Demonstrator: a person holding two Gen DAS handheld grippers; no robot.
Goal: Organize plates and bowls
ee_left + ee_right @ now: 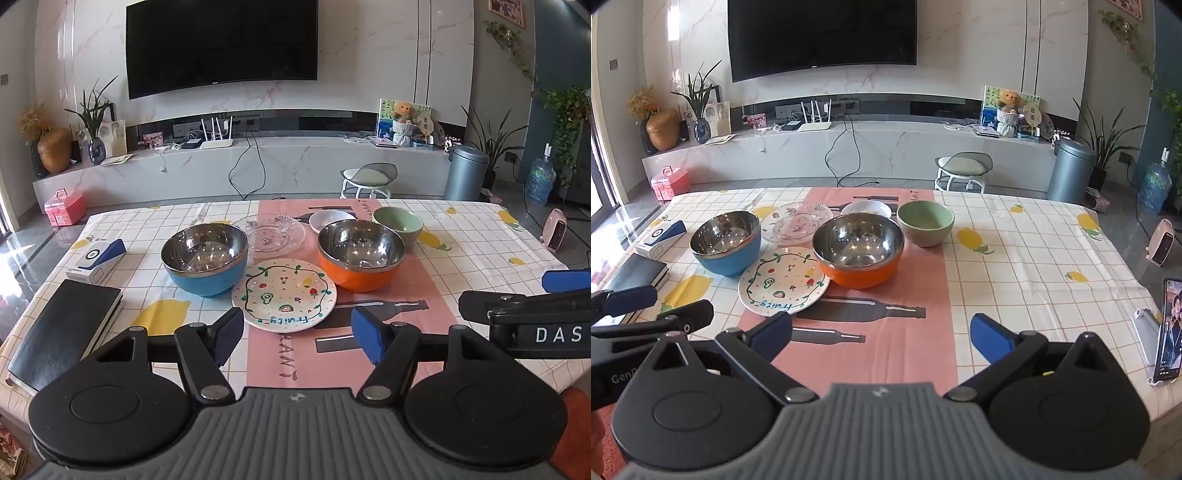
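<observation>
Steel-lined orange bowl (858,251) and white fruit-painted round plate (783,282) sit ahead of both wide-spread, empty grippers: left gripper (298,334), right gripper (882,338).

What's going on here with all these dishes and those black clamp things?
Someone is about to tidy the dishes with two hand-held grippers. The left gripper and right gripper both hover open and empty over the near edge of the table. Nothing has been picked up: the blue bowl, orange bowl, green bowl, small white dish, glass plate and painted fruit plate sit clustered together.
</observation>
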